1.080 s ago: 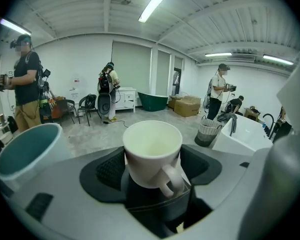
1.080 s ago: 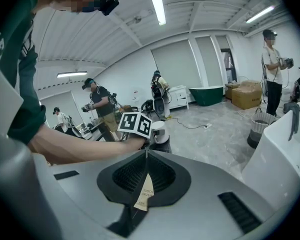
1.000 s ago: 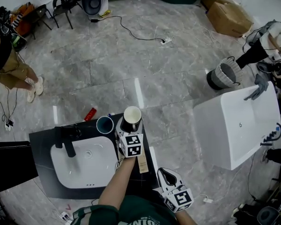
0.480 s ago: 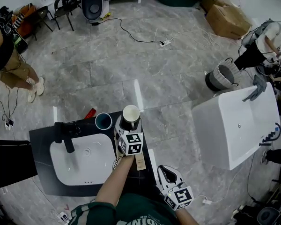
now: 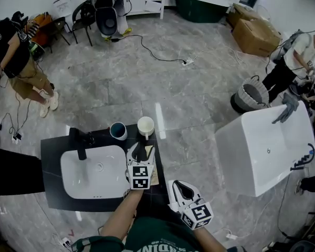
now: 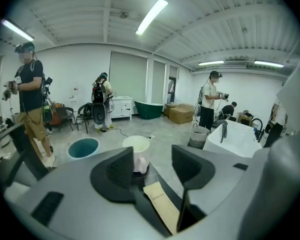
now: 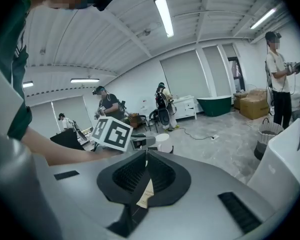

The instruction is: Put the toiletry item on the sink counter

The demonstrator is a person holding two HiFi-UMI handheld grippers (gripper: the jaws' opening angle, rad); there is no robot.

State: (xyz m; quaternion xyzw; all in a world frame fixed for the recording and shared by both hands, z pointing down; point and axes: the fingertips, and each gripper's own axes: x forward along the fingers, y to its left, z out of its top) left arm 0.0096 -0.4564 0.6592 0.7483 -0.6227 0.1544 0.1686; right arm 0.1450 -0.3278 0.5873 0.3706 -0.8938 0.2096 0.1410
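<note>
Standing at the far left on the grey stone floor (image 5: 121,83), a person (image 5: 18,62) is well apart from the black bench (image 5: 52,151). The bench carries a white sink (image 5: 73,178), with a black faucet (image 5: 80,142) at the sink's far edge. Right of the faucet a teal cup (image 5: 118,130) stands upright. Just beside it, the cream cup (image 5: 146,125), the toiletry item, stands upright at the bench's far right corner, touched by neither gripper.

The left gripper (image 5: 142,151) hovers on the near side of the cream cup, released. Its jaws have just been closing a little, yet they stand apart with nothing between them, and the cup lies beyond their tips.

Further right and nearer, past the bench edge, the right gripper (image 5: 181,187) is clenched, its jaws pressed together.

A white bathtub (image 5: 252,151) stands to the right with a grey cloth (image 5: 289,100) over its far rim. A woven basket (image 5: 250,94) sits beyond the bathtub. Cardboard boxes (image 5: 254,20) lie far off.
</note>
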